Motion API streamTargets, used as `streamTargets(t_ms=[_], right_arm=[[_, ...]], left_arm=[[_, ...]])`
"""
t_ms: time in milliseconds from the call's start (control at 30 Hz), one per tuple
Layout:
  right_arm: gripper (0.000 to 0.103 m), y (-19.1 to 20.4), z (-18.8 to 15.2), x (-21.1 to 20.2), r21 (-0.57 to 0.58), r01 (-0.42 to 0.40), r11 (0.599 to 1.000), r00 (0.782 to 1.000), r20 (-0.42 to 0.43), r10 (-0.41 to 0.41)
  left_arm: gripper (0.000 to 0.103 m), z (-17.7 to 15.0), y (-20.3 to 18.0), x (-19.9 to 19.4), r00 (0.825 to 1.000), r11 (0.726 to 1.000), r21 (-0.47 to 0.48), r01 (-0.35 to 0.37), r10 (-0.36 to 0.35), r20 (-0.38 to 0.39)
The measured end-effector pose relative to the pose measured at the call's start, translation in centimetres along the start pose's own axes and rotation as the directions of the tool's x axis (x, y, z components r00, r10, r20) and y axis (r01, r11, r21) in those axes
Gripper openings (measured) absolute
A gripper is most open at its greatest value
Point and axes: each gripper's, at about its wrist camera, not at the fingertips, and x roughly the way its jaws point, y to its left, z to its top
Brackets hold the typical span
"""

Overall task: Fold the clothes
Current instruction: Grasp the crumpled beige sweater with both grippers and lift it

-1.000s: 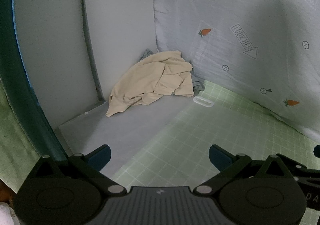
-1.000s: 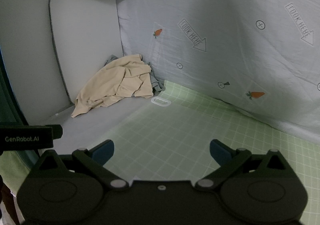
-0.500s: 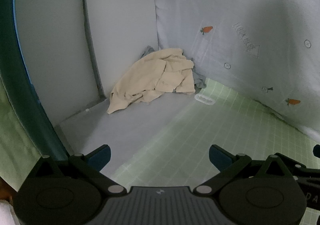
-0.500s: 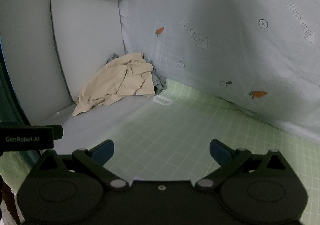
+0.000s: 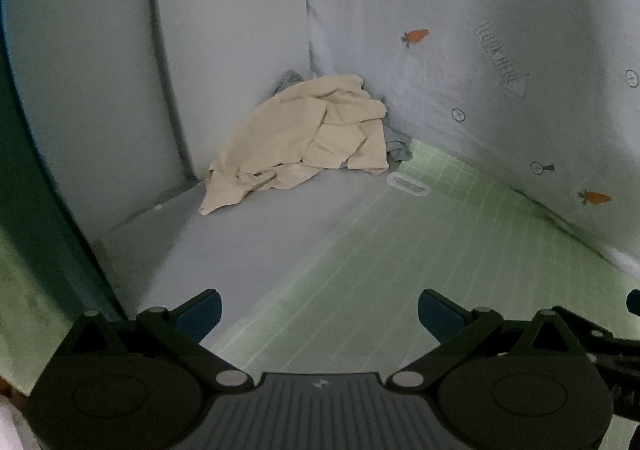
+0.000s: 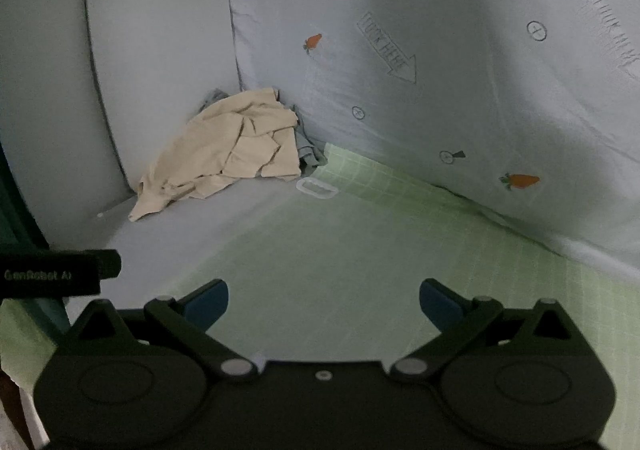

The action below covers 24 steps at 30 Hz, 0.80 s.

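Observation:
A crumpled beige garment (image 5: pixel 308 138) (image 6: pixel 232 146) lies heaped in the far corner, against the grey cushions. A grey-green cloth (image 5: pixel 396 150) (image 6: pixel 308 154) pokes out from under its right side. My left gripper (image 5: pixel 318 314) stands open low over the seat, well short of the heap, nothing between its blue pads. My right gripper (image 6: pixel 324 304) is open too, empty, equally far from the clothes. The body of the left gripper (image 6: pixel 56 276) shows at the left edge of the right wrist view.
A green checked mat (image 5: pixel 440 250) (image 6: pixel 400 250) covers the right part of the grey seat (image 5: pixel 248 234). A small clear plastic loop (image 5: pixel 408 184) (image 6: pixel 318 188) lies by the heap. A carrot-print sheet (image 5: pixel 500 70) (image 6: pixel 440 70) forms the right wall; grey cushions (image 5: pixel 100 70) stand at the left.
Both grippers have crept forward towards the corner, so the beige heap looks a little larger. Both stay open and empty. The clothes have not moved.

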Motion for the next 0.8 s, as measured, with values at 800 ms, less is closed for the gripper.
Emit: streamTargets(t_ms=[800], right_arm=[[0.093, 2.6, 15.7, 35.6, -0.185, -0.034, 0.982, 0.999, -0.032, 0.028]], left_arm=[[0.103, 13.5, 8.9, 35.4, 0.948, 0.973, -0.072, -0.22, 0.196, -0.252]])
